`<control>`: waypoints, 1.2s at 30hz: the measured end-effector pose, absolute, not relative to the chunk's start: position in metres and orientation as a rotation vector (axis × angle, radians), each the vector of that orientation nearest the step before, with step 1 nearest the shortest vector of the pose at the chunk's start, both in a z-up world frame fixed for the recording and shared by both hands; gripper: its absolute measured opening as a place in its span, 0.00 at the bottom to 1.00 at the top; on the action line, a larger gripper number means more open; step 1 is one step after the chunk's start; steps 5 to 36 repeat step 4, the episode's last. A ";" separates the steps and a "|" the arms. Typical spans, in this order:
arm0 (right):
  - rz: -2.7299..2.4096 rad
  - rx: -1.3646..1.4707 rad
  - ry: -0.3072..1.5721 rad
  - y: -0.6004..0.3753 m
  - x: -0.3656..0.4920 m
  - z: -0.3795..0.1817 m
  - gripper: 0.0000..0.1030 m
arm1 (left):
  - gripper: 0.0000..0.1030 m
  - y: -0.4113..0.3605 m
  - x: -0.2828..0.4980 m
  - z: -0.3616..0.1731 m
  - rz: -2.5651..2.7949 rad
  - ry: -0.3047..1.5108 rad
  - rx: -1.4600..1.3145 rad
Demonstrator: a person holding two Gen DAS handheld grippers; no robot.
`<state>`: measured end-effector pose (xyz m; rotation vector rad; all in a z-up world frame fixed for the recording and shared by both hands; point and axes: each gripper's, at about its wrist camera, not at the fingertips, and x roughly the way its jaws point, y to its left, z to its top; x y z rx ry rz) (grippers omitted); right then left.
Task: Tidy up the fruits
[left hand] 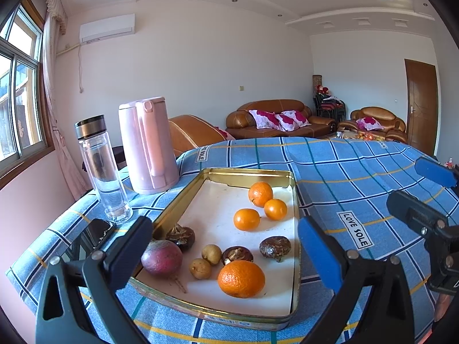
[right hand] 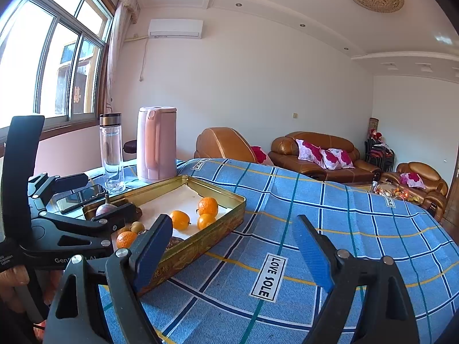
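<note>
Gold tin [right hand: 226, 218] of oranges [right hand: 207, 206]

fruits [left hand: 241, 278] in tin [left hand: 178, 200] | kettle [left hand: 147, 146], bottle [left hand: 103, 169] behind-left | phone [left hand: 96, 233] left

Lying in one gold tin tray [left hand: 172, 209] are four oranges [left hand: 241, 278], three dark brown water chestnuts [left hand: 274, 247], two small tan longans [left hand: 200, 268] and one purple passion fruit [left hand: 161, 257]; standing beside it are one pink kettle [left hand: 146, 146], one glass bottle [left hand: 103, 169] and one phone [left hand: 96, 233].

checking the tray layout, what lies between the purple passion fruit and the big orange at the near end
Left wrist view: two small tan longans lie between the passion fruit and the big orange.
</note>
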<state>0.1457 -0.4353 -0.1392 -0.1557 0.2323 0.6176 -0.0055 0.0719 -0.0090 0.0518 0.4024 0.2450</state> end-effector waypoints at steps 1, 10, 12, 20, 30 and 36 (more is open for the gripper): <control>0.618 -0.155 0.234 -0.436 0.146 -0.140 0.84 | 1.00 0.072 -0.005 -0.009 0.242 0.403 0.053; 0.619 -0.153 0.238 -0.438 0.147 -0.141 0.84 | 1.00 0.071 -0.007 -0.009 0.238 0.395 0.056; 0.619 -0.153 0.238 -0.438 0.147 -0.141 0.84 | 1.00 0.071 -0.007 -0.009 0.238 0.395 0.056; 0.619 -0.153 0.238 -0.438 0.147 -0.141 0.84 | 1.00 0.071 -0.007 -0.009 0.238 0.395 0.056; 0.619 -0.153 0.238 -0.438 0.147 -0.141 0.84 | 1.00 0.071 -0.007 -0.009 0.238 0.395 0.056; 0.619 -0.153 0.238 -0.438 0.147 -0.141 0.84 | 1.00 0.071 -0.007 -0.009 0.238 0.395 0.056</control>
